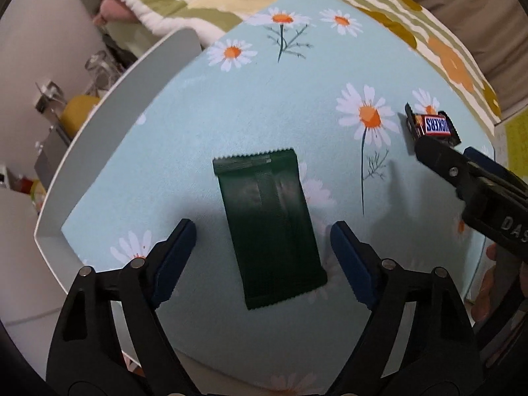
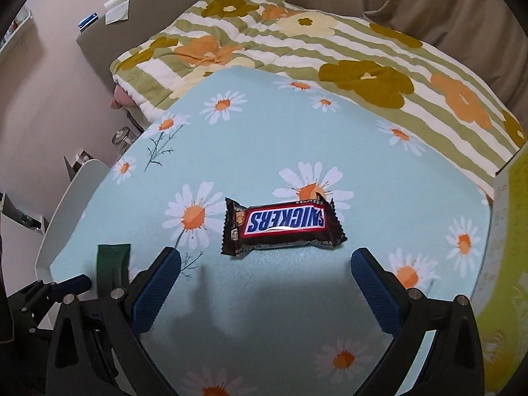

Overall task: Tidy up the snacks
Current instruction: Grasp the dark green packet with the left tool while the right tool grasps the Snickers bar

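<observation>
Only the right wrist view shows the whole Snickers bar label.

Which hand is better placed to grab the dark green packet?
Left. The open left tongs straddle the flat dark green foil packet on the daisy-print cloth; the right tongs hover by the brown Snickers bar.

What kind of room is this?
Probably a bedroom: a flowered quilt lies on a bed behind the daisy-print table, with curtains behind it.
</observation>
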